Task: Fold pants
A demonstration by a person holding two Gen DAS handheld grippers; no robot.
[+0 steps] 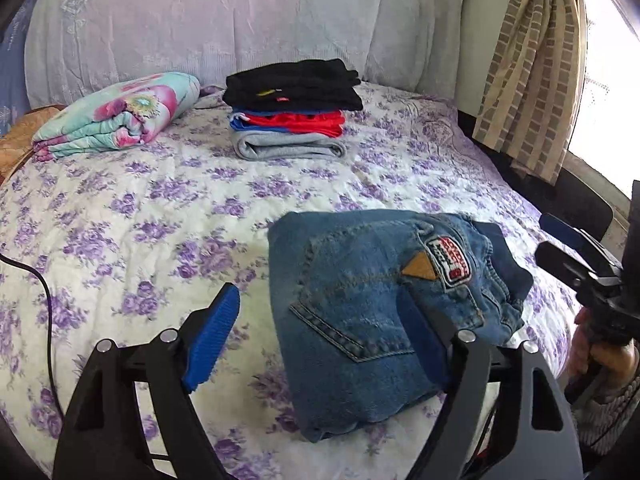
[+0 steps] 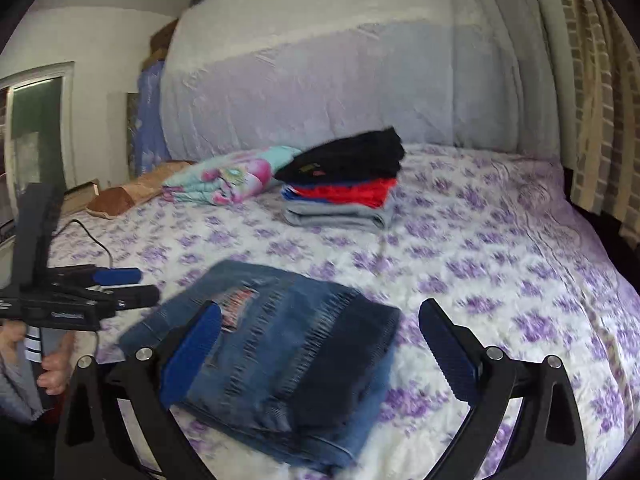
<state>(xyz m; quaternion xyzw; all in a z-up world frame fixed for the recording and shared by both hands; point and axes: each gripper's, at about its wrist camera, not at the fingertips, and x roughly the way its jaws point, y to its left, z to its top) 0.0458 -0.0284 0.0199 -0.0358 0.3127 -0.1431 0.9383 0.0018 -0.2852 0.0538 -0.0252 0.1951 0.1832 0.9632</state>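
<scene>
The jeans (image 1: 372,312) are lying as a compact folded bundle near the front edge of the bed (image 1: 132,216), back pocket and patch facing up. Judging from that shape, the folding itself looks nearly finished, and the step in hand is probably tidying the bundle or carrying it to the stack of folded clothes (image 1: 294,110) sitting toward the far edge of the bed, beside the floral blanket (image 1: 116,114).

The left gripper (image 1: 332,340) is hovering just over the jeans with its jaws spread wide, one blue pad off to the side over the bedspread and the other above the denim. The right gripper (image 2: 320,352) is likewise standing wide apart, straddling the bundle without pinching anything; its view is blurred, so it is hard to tell whether a pad is touching the cloth.

To do this well, each gripper should be coming in low at opposite edges of the bundle, sliding one finger beneath all layers before closing, so the thick denim is not unfolding as it lifts. The looser waistband corner on the right side of the left view is bulging up and is likely needing a press flat first. A black cable (image 1: 40,280) is trailing across the left edge of the bed and is worth avoiding.
</scene>
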